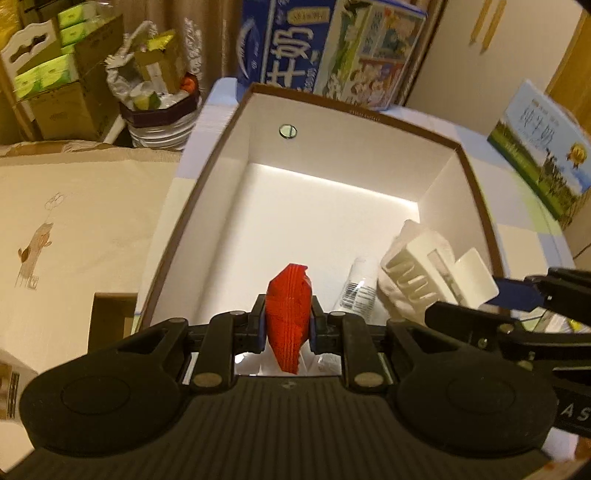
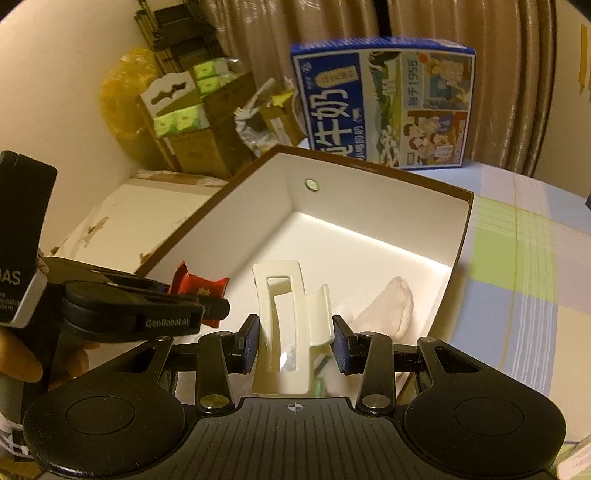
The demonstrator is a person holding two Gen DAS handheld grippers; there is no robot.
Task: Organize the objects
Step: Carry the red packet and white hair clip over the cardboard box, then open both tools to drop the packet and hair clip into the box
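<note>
Both tools hover over the near end of the open box (image 1: 258, 122), drop-off step: left gripper (image 1: 287, 326) clamped on a red packet (image 1: 288, 314) standing on edge, long axis vertical; right gripper (image 2: 294, 341) pinching a white hair clip (image 2: 286, 325), long axis pointing ahead; next likely lowering and letting go.

Setting: a lived-in home room, as I read it. Evidence: beige curtains (image 2: 461, 33); milk cartons (image 2: 384, 107) standing on a checked tablecloth (image 2: 517, 258); stacked cardboard boxes (image 1: 70, 99) holding green tissue packs (image 1: 44, 75); a lined waste bin (image 1: 159, 110) full of rubbish; an embroidered cloth cover (image 1: 74, 221).
</note>
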